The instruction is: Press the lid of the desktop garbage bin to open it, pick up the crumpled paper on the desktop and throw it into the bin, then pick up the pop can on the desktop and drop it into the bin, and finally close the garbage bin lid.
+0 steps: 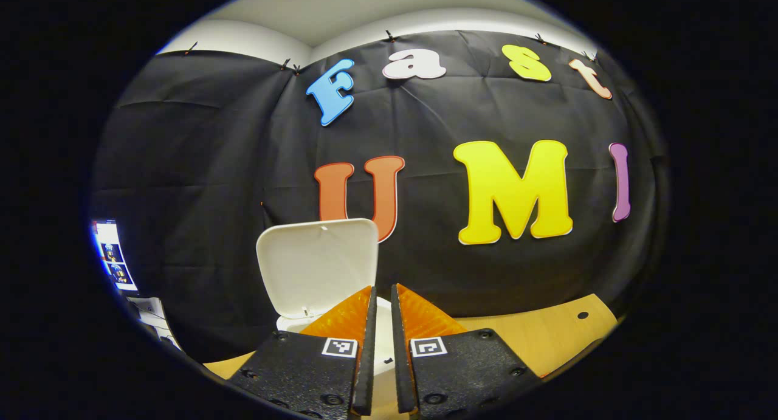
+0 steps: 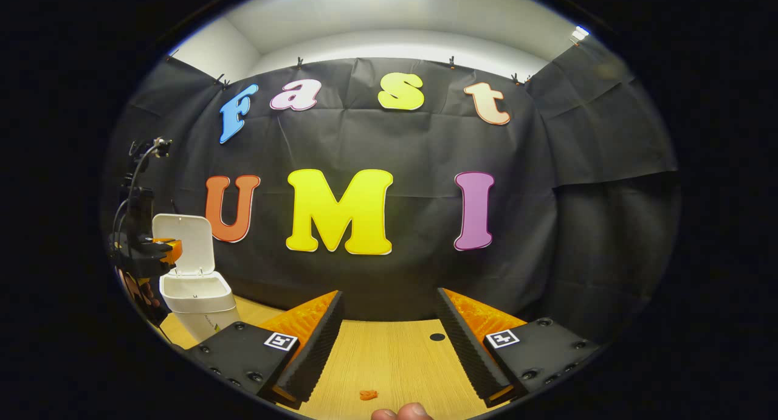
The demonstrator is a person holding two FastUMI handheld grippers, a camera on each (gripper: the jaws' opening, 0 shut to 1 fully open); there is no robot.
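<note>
The white desktop bin (image 2: 196, 295) stands at the table's far left with its lid (image 2: 184, 242) raised upright. In the left gripper view the lid (image 1: 316, 263) rises just ahead, and the bin's rim (image 1: 384, 341) shows through the narrow slit between my left gripper's fingers. My left gripper (image 1: 383, 298) is shut with nothing in it and hovers above the bin's opening. From the right gripper view, the left gripper (image 2: 172, 248) sits in front of the raised lid. My right gripper (image 2: 389, 298) is open over bare table, well right of the bin.
The wooden table (image 2: 389, 359) has a small dark hole (image 2: 437, 337) and a small orange scrap (image 2: 368, 395) near its front. A fingertip (image 2: 407, 412) shows at the bottom edge. A lit screen (image 1: 112, 256) stands at the far left.
</note>
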